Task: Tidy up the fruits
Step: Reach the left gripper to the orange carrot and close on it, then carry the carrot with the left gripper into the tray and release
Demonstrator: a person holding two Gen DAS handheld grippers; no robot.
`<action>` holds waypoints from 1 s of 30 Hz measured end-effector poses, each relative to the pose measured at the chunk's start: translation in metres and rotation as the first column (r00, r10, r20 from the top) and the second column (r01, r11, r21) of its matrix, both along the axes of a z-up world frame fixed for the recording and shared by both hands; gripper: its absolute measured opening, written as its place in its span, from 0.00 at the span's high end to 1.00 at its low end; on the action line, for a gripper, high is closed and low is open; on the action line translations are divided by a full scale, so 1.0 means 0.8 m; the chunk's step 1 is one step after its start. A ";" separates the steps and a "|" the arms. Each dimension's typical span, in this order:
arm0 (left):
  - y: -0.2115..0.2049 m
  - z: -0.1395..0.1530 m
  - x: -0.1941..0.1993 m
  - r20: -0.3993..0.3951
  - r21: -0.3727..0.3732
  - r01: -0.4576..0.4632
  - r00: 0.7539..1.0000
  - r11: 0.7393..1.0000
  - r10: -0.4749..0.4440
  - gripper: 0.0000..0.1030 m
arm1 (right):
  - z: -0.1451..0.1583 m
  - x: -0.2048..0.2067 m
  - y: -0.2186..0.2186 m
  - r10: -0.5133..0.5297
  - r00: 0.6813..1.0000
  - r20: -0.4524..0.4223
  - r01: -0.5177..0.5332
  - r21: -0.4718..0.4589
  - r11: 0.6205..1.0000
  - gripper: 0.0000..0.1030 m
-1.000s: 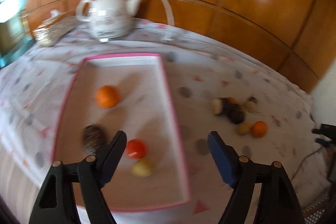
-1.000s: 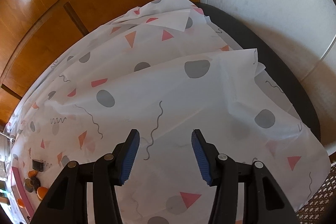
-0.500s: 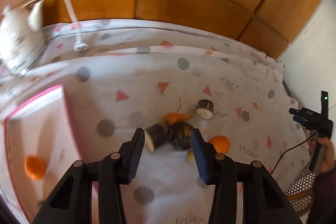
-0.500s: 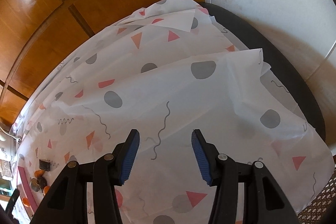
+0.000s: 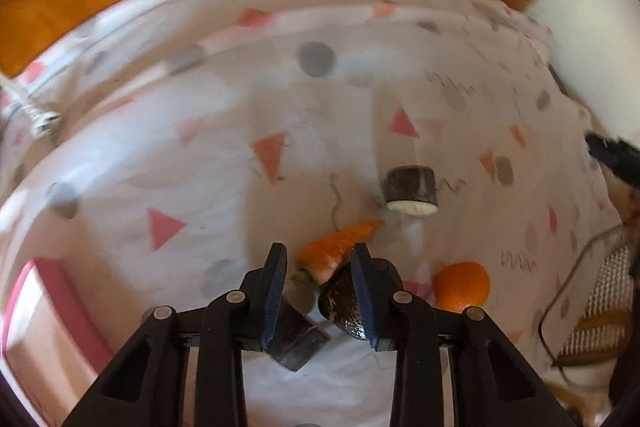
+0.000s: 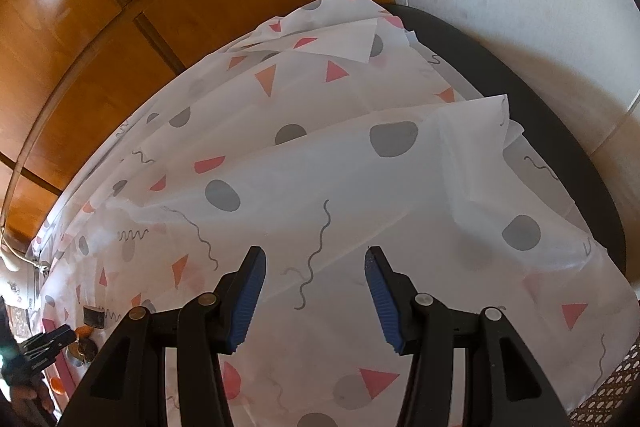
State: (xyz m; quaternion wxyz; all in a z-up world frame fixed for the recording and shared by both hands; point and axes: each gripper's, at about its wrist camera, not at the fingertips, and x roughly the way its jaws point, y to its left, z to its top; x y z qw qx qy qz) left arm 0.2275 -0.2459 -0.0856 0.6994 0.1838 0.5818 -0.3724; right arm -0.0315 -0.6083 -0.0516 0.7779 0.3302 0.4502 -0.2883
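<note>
The left gripper [image 5: 318, 273] was held low over the fruit pile, its jaws just narrowed yet pressed on nothing, with the carrot [image 5: 338, 255] seen through the gap. Just beside the carrot, a dark cut piece [image 5: 298, 341] lay under the near jaw, a dark speckled fruit [image 5: 348, 307] behind the other and an orange [image 5: 463, 285] beyond that; a dark cylinder slice [image 5: 410, 190] stood a little farther off. These five were judged still unsorted, crowding any clean pick. The pink-rimmed tray [image 5: 48, 281] lay well apart from the carrot. The right gripper [image 6: 315, 293] was held slack over bare patterned tabletop cloth [image 6: 360, 179], empty.
</note>
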 end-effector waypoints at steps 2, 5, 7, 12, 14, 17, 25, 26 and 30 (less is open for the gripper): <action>-0.002 -0.003 0.005 -0.024 -0.008 0.033 0.999 0.999 -0.033 0.68 | 0.000 0.001 0.001 0.005 1.000 -0.001 -0.005 -0.001 1.000 0.49; -0.006 -0.010 0.008 -0.051 -0.021 0.051 0.997 0.998 -0.052 0.68 | -0.001 0.003 0.002 0.011 1.000 -0.005 -0.011 -0.003 1.000 0.49; -0.019 -0.016 0.003 -0.058 -0.017 0.082 0.995 0.997 -0.083 0.64 | -0.001 0.005 0.003 0.015 1.000 -0.010 -0.016 -0.006 1.000 0.49; -0.028 -0.017 -0.006 -0.018 0.013 0.116 0.993 0.993 -0.116 0.66 | -0.004 0.007 0.004 0.022 0.999 -0.026 -0.022 -0.008 1.000 0.49; -0.020 -0.016 -0.001 -0.017 0.002 0.077 0.997 0.997 -0.077 0.74 | -0.005 0.007 0.003 0.021 0.999 -0.030 -0.022 -0.006 1.000 0.49; -0.003 -0.014 0.001 0.009 -0.009 0.017 1.000 1.000 -0.017 0.85 | -0.005 0.007 0.003 0.020 0.999 -0.034 -0.020 -0.010 1.000 0.49; 0.051 0.033 0.005 0.048 -0.182 -0.180 0.980 0.967 0.191 0.85 | -0.008 0.004 -0.002 -0.003 0.999 -0.047 0.002 -0.011 1.000 0.49; 0.064 0.044 0.006 0.056 -0.206 -0.214 0.972 0.955 0.230 0.85 | -0.009 0.003 -0.003 -0.005 0.999 -0.048 0.004 -0.011 1.000 0.49; 0.106 0.069 0.001 0.072 -0.278 -0.335 0.927 0.900 0.367 0.85 | -0.010 0.003 -0.003 -0.008 0.999 -0.052 0.007 -0.013 1.000 0.49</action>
